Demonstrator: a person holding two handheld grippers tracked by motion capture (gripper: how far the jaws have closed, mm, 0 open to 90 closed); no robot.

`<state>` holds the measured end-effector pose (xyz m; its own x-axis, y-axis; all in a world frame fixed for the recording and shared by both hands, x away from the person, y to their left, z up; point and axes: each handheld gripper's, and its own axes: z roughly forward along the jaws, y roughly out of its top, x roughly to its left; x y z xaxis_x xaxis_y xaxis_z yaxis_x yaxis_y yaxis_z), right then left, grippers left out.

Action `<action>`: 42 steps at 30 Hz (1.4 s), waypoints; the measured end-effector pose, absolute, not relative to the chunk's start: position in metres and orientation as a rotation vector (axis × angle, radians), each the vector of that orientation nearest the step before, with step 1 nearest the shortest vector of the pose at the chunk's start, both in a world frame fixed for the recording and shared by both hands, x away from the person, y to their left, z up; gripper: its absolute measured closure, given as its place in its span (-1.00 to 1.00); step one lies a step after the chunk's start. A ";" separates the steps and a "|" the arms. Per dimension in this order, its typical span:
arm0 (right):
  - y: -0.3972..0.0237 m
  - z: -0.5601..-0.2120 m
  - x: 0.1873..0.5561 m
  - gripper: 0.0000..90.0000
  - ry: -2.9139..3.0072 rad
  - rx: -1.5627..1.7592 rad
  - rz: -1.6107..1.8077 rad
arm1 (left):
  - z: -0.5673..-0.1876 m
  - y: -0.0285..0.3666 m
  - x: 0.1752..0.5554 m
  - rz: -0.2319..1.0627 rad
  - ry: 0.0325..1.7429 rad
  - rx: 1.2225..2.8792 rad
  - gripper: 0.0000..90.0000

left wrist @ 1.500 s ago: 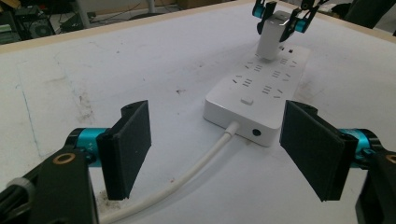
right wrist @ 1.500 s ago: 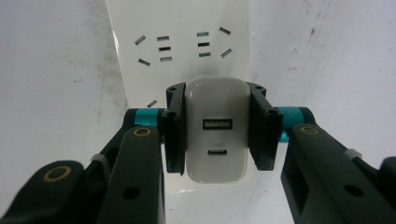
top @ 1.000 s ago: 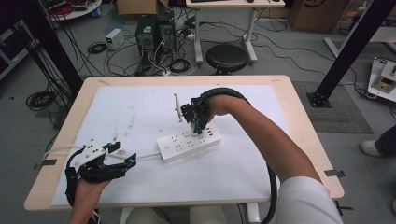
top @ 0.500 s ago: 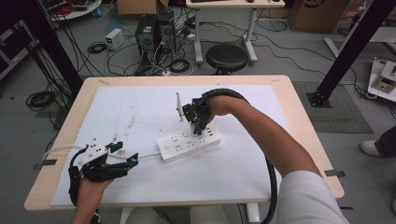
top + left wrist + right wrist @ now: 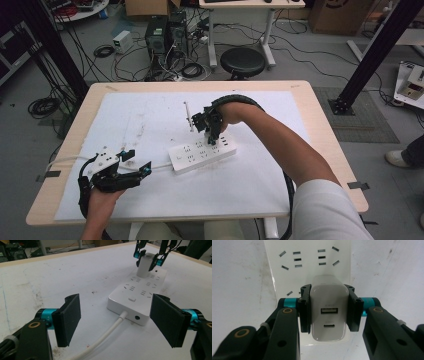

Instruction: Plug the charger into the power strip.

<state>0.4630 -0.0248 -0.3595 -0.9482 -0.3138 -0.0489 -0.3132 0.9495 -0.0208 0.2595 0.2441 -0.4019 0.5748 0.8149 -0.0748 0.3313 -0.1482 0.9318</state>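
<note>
White charger block: rigid, light, smooth-sided, likely slippery; right gripper clamped its flat flanks over power strip; left gripper stood open, empty.

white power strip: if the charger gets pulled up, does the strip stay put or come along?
The long white plastic power strip looks light and lies loose on the white sheet, so it likely lifts with the white charger block. The right tool clamps that block. The strip's white cable probably only drags.
</note>
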 end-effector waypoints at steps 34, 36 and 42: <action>-0.189 -0.318 0.409 -0.53 2.601 0.877 1.024 | -0.389 0.247 0.256 0.564 0.911 1.731 -0.45; -0.197 -0.319 0.401 -0.58 2.568 0.911 1.052 | -0.388 0.245 0.258 0.564 0.903 1.731 -0.45; -0.219 -0.327 0.377 -0.64 2.450 0.984 1.103 | -0.386 0.242 0.261 0.557 0.887 1.730 -0.45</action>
